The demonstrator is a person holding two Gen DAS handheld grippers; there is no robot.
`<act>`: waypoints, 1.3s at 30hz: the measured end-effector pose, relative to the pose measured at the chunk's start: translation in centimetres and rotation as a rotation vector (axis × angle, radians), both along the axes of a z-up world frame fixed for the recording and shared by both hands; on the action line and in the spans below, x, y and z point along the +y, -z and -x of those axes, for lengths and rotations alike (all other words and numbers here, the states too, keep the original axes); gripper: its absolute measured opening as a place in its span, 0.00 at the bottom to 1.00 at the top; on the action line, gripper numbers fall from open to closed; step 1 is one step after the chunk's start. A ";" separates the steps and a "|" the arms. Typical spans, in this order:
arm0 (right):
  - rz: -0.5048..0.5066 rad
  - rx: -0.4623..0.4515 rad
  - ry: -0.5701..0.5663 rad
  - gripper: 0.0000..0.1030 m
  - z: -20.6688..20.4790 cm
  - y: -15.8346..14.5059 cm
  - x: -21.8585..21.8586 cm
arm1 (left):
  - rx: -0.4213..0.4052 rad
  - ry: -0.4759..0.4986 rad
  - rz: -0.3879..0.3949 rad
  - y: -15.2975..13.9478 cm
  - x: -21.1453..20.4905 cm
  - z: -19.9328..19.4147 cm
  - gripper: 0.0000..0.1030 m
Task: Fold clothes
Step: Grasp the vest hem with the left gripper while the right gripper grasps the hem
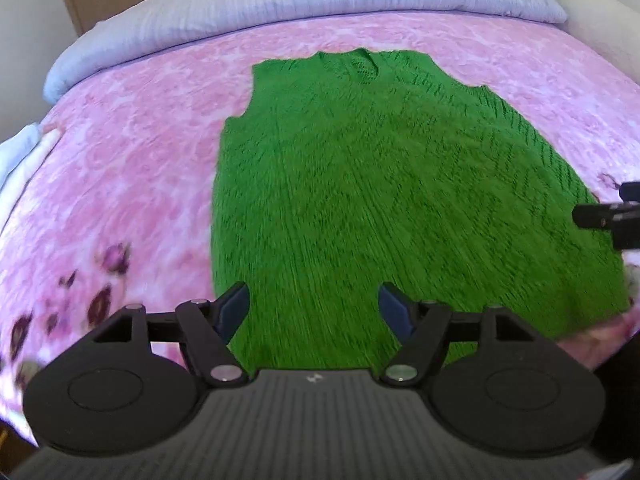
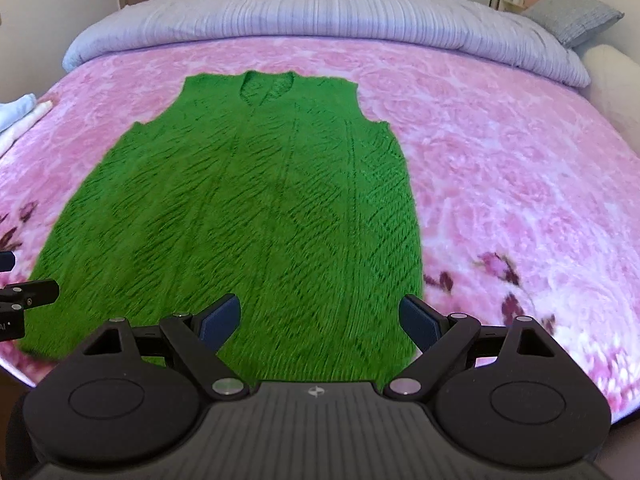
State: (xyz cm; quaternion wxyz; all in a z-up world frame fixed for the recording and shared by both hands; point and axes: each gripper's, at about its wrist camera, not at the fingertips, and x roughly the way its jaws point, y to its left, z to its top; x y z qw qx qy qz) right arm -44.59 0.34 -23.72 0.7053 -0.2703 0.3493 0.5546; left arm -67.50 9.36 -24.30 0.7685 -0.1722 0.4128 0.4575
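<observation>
Lying flat, green vest leaves pink blanket margins.

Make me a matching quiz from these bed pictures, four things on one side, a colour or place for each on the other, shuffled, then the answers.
Things:
1. vest
2. blanket
3. duvet
4. left gripper

Descriptions:
A. pale lilac, bunched at the far end of the bed
B. green knit, lying flat
C. open, above the vest's near hem
D. pink, under the vest

Pairs: 1-B, 2-D, 3-A, 4-C
</observation>
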 end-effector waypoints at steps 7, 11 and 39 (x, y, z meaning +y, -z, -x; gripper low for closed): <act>-0.024 0.037 -0.063 0.83 -5.5 1.6 5.9 | -0.101 0.066 0.049 0.7 8.6 -0.2 0.66; -0.019 0.079 -0.137 0.73 -8.4 2.5 10.2 | -0.111 0.108 0.060 1.6 14.1 -1.2 0.65; -0.146 0.432 -0.272 0.46 -23.2 9.5 37.8 | -0.404 0.153 0.182 8.3 44.6 -5.9 0.54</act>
